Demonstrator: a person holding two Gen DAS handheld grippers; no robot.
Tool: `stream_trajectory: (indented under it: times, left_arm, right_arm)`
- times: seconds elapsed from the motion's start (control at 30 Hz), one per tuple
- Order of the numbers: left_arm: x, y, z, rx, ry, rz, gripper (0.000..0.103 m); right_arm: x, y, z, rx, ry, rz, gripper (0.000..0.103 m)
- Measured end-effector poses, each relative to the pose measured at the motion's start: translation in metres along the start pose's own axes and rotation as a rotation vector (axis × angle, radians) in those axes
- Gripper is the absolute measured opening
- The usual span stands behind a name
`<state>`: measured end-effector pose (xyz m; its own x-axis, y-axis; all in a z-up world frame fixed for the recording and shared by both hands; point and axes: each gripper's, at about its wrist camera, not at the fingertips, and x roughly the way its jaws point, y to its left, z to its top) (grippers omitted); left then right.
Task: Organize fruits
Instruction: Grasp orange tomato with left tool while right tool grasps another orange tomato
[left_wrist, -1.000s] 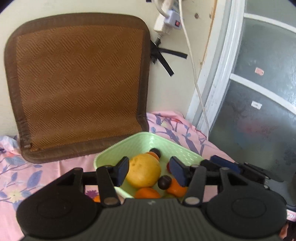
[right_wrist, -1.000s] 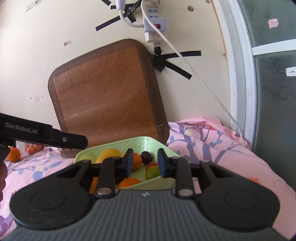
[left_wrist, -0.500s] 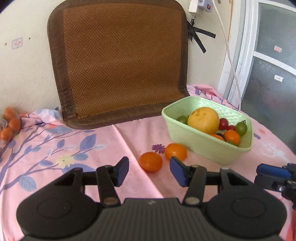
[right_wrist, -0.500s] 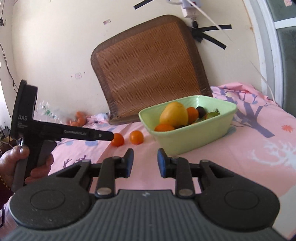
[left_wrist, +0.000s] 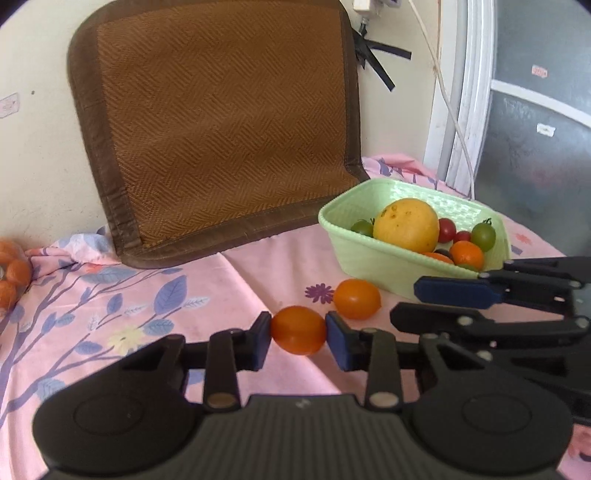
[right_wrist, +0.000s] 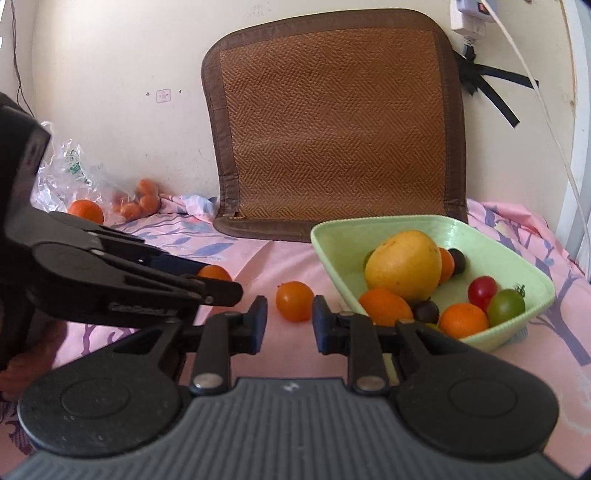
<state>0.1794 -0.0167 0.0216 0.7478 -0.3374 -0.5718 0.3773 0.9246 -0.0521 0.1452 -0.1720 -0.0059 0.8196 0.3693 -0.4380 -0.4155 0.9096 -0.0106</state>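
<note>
Surface: pink floral sheet (left_wrist: 122, 295).
Left gripper (left_wrist: 298, 338): jaws closing on my orange tomato (left_wrist: 298, 329).
Right gripper (right_wrist: 289, 320): clenched, empty.
Basket (left_wrist: 369, 245): two o'clock.
Next: I lift, carry to basket.

open pink cloth (left_wrist: 129, 295) left; green basket (left_wrist: 369, 254) blocks the right.

The left gripper (left_wrist: 298, 338) has left the green basket (left_wrist: 369, 254); its jaws are closing on an orange tomato (left_wrist: 298, 329) beside it.
</note>
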Motion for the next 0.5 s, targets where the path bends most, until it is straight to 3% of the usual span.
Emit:
stream_trajectory:
  times: [0.13, 0.3, 0.5]
  left_arm:
    - [-0.016, 0.018, -0.011, -0.087, -0.041, -0.023, 0.032]
    - [-0.009, 0.036, -0.015, -0.192, -0.03, -0.027, 0.032]
    - [-0.014, 0.045, -0.017, -0.244, -0.052, -0.033, 0.033]
  right_arm:
    - [0.014, 0.017, 0.003, -0.053, 0.021, -0.076, 0.03]
    - [0.027, 0.035, 0.003, -0.155, 0.075, -0.149, 0.03]
    - [0.042, 0.039, 0.008, -0.113, 0.1, -0.288, 0.03]
